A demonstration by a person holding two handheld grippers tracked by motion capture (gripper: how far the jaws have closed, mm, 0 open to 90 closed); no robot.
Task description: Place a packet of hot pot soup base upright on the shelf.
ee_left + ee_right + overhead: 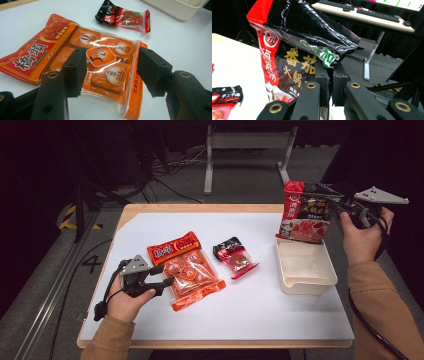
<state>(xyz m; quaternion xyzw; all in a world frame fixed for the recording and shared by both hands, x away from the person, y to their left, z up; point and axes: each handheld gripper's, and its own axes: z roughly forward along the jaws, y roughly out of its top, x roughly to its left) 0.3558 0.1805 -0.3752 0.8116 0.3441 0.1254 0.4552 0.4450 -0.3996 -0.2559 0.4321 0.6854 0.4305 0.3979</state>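
The cream tray (305,270) near the right edge of the white table (240,315) serves as the landmark. The right gripper (340,210) is clenched on the right edge of a black and red soup base bag (307,212), which hangs upright over the tray's far end with its lower edge at the rim; in the right gripper view the two black jaws pinch the bag's (294,50) crinkled side tightly between them, with no gap showing. To the left of the tray, close by, lies a small black and red snack packet (235,256), flat on the table. Farther left of the tray, beyond that packet, lies a large orange packet (187,269) of cubes, also flat, with its red header pointing away from the person. The left gripper (167,275) hovers at the near left side of this orange packet (105,62), well apart from the tray, released: its jaws stand apart above the packet with the clear wrapper visible between them, and the pads press on nothing.
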